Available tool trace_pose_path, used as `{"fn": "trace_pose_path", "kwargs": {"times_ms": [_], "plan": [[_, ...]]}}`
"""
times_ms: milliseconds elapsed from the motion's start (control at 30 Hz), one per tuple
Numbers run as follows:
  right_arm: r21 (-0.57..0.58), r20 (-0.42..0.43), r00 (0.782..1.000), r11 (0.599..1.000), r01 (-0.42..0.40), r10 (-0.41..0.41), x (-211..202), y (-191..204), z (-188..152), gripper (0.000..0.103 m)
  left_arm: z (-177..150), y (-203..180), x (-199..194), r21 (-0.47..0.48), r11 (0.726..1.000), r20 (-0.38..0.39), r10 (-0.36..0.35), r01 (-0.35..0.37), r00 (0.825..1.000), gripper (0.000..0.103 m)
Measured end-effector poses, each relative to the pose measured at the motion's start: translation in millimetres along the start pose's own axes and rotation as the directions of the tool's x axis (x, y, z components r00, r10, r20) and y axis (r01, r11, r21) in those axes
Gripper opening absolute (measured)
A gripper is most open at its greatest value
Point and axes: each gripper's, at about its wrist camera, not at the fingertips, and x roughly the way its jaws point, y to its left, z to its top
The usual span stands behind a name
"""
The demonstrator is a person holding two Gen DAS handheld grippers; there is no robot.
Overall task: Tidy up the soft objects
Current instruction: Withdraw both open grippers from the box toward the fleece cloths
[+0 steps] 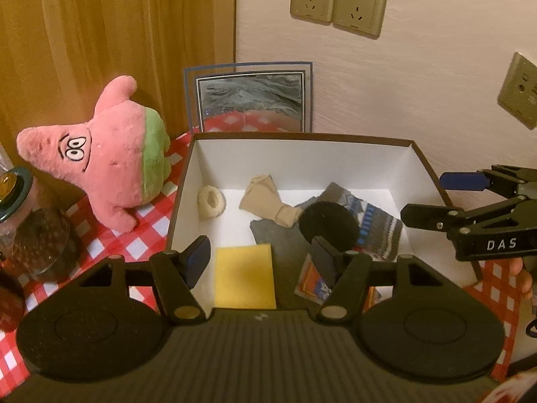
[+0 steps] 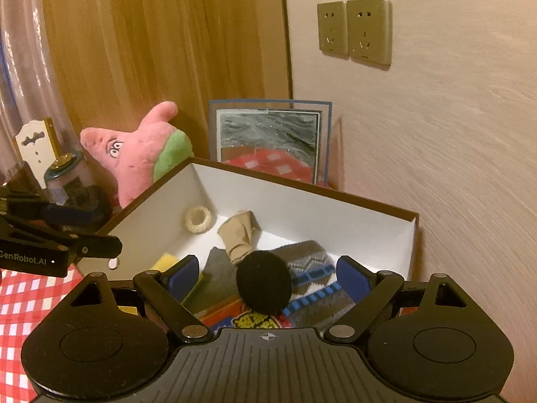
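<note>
A white box with a brown rim holds a cream scrunchie, a beige sock, a patterned knit sock, a black fluffy disc, a grey cloth and a yellow sponge. A pink starfish plush lies outside the box, to its left. My left gripper hangs open over the box's near side, above the sponge, with nothing between its fingers. My right gripper stands open above the black disc without touching it; it also shows as the right gripper over the box's right wall.
Glass jars stand at the left on the red checked cloth. A framed picture leans on the wall behind the box. Wall sockets sit above, and a wooden panel backs the plush.
</note>
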Motion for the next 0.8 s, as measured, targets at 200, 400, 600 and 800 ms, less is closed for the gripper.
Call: {"fn": "trace_pose_path", "kwargs": {"times_ms": [200, 400, 600, 800], "plan": [[0.03, 0.01, 1.0, 0.999, -0.014, 0.014, -29, 5, -13, 0.088, -18, -2, -28, -0.023, 1.0, 0.018, -0.004, 0.004, 1.0, 0.064], [0.042, 0.012, 1.0, 0.999, -0.024, 0.024, -58, 13, -31, 0.088, -41, -4, -58, -0.036, 0.999, 0.024, 0.018, -0.017, 1.0, 0.064], [0.058, 0.0, 0.999, 0.997, -0.041, 0.042, -82, 26, -52, 0.088, -68, -3, -87, -0.067, 0.997, 0.016, 0.032, -0.031, 0.999, 0.064], [0.059, -0.018, 0.998, 0.996, -0.064, 0.065, -101, 43, -72, 0.088, -99, -5, -106, -0.11, 0.994, -0.006, 0.025, -0.026, 1.0, 0.064]]}}
